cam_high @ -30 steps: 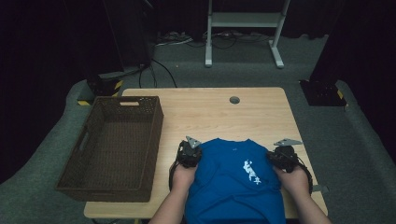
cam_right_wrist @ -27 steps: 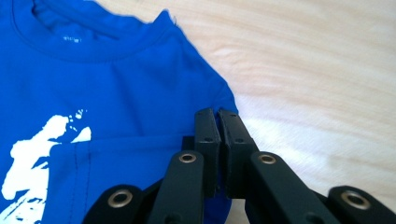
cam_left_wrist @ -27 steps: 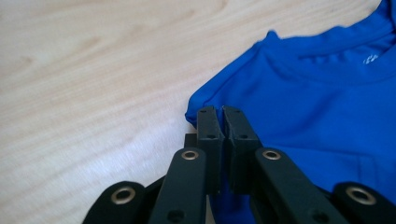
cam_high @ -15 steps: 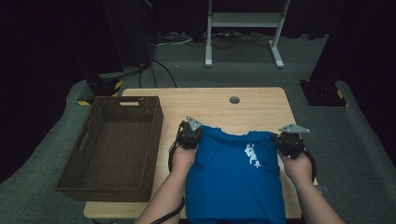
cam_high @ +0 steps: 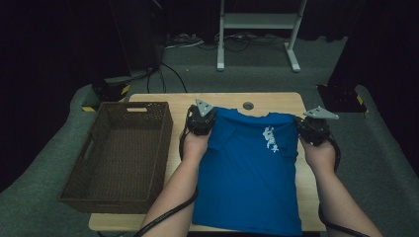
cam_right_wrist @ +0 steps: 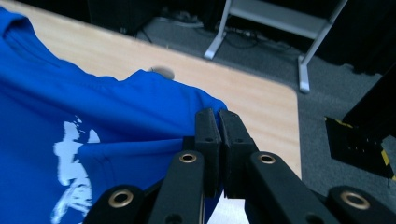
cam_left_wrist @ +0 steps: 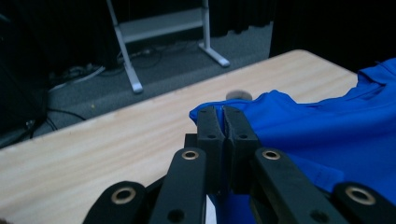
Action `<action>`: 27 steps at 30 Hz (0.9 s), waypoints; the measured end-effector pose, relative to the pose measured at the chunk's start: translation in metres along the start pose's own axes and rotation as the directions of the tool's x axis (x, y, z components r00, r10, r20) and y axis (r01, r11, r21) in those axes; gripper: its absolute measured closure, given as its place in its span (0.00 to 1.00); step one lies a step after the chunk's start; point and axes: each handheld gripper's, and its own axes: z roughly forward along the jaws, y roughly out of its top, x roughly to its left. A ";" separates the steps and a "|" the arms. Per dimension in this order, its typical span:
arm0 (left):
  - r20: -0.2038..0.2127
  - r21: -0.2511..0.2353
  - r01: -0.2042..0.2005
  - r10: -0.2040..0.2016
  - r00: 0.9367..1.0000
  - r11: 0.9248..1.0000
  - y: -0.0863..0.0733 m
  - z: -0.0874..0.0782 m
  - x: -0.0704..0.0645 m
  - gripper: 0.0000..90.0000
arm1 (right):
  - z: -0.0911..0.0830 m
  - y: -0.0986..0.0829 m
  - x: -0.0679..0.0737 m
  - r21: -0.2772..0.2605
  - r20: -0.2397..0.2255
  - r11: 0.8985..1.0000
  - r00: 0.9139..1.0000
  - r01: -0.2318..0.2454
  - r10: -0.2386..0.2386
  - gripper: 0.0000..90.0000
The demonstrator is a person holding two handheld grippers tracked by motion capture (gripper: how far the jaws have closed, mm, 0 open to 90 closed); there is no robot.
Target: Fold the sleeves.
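Observation:
A blue T-shirt (cam_high: 247, 168) with a white print (cam_high: 271, 139) is stretched flat over the wooden table (cam_high: 227, 101), its lower hem hanging past the near edge. My left gripper (cam_high: 200, 118) is shut on the shirt's left shoulder corner (cam_left_wrist: 205, 112). My right gripper (cam_high: 312, 127) is shut on the right shoulder corner (cam_right_wrist: 210, 105). In both gripper views the black jaws stand pressed together with blue cloth pinched between them. The shirt's neckline lies toward the far edge, near a small round hole (cam_high: 248, 105) in the tabletop.
A dark woven basket (cam_high: 121, 153) stands empty on the table's left end. Bare wood (cam_high: 276, 100) shows beyond the shirt. Behind the table are a white metal stand (cam_high: 257, 34), floor cables (cam_high: 173, 74) and black boxes (cam_high: 341, 96).
Both grippers have moved away from the person toward the far edge, dragging the shirt's shoulders forward and spreading it longer over the table.

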 end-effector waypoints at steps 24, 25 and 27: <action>0.095 -0.034 -0.035 0.038 0.995 0.999 -0.081 -0.054 -0.030 0.95 | -0.057 -0.075 0.042 -0.060 -0.047 0.998 0.998 0.030 -0.033 0.96; 0.098 -0.033 -0.041 0.044 0.994 0.999 -0.086 -0.059 -0.032 0.95 | -0.061 -0.080 0.045 -0.059 -0.049 0.998 0.998 0.035 -0.038 0.96; 0.117 -0.034 -0.046 0.050 0.992 0.998 -0.093 -0.069 -0.035 0.95 | -0.070 -0.088 0.051 -0.062 -0.050 0.997 0.997 0.051 -0.055 0.96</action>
